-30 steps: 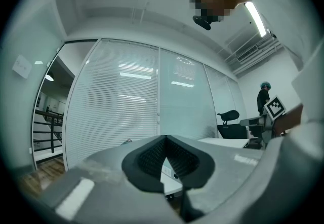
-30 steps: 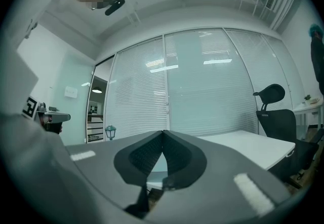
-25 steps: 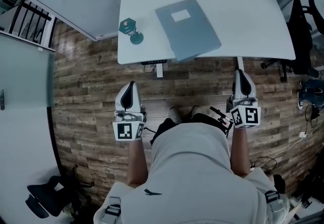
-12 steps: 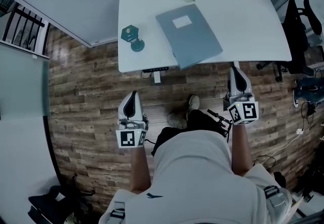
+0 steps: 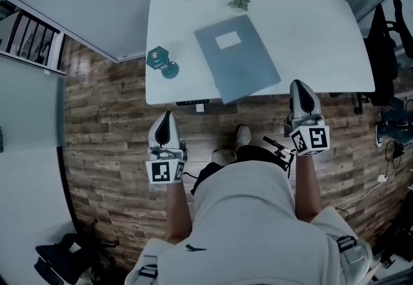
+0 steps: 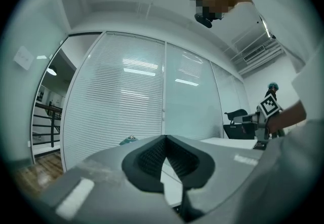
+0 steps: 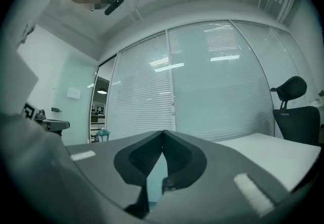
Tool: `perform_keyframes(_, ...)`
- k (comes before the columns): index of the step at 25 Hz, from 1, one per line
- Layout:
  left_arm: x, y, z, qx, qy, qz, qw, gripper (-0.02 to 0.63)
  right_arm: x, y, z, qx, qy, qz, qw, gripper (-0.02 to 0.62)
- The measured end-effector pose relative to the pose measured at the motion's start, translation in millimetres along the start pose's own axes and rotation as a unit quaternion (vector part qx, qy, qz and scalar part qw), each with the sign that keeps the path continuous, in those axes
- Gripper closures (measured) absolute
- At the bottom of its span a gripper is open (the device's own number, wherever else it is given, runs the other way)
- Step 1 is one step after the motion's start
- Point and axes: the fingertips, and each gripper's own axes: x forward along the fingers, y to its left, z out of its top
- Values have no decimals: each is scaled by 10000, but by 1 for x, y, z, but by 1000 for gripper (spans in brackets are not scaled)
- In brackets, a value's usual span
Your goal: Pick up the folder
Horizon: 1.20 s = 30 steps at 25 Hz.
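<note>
A grey-blue folder (image 5: pixel 236 58) with a white label lies slantwise on the white table (image 5: pixel 310 32), its near corner jutting over the front edge. My left gripper (image 5: pixel 164 116) is shut and empty, held over the wooden floor just short of the table's front edge. My right gripper (image 5: pixel 302 87) is shut and empty too, its tips at the table's front edge, to the right of the folder. In the left gripper view the jaws (image 6: pixel 164 139) meet at their tips; in the right gripper view the jaws (image 7: pixel 162 133) meet likewise.
A teal hexagonal object with a round lid (image 5: pixel 159 59) sits on the table's left part, a small plant (image 5: pixel 239 1) at its far edge. Black office chairs (image 5: pixel 386 45) stand to the right. Glass walls with blinds stand behind the table. A black bag (image 5: pixel 61 258) lies on the floor.
The person has stepped closer to the table. Both grippers have moved forward toward its front edge, the right one reaching it. Both stay shut.
</note>
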Motion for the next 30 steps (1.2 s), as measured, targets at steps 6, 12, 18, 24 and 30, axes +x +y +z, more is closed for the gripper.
perform_keyframes(6,40,-10,-4,16,21,115,9999,611,26,-39,-2,27,27,70,10000,594)
perform_keyframes(12,70,-14,-7,64,85,356,9993,611,52,-61,-13,106,167,291,9994,594)
perform_keyframes(18,89,-14,-22,-10,341,364,9988,611,76,-66,-32,152,358,391,9985,594)
perform_keyframes(24,114,-14,-41,-176,630,10,9979,611,101,-62,-32,154,360,293,9988,594)
perform_keyframes(30,132,-7,-54,-367,766,-433,9954,611,110,-55,-37,213,384,196,9988,594)
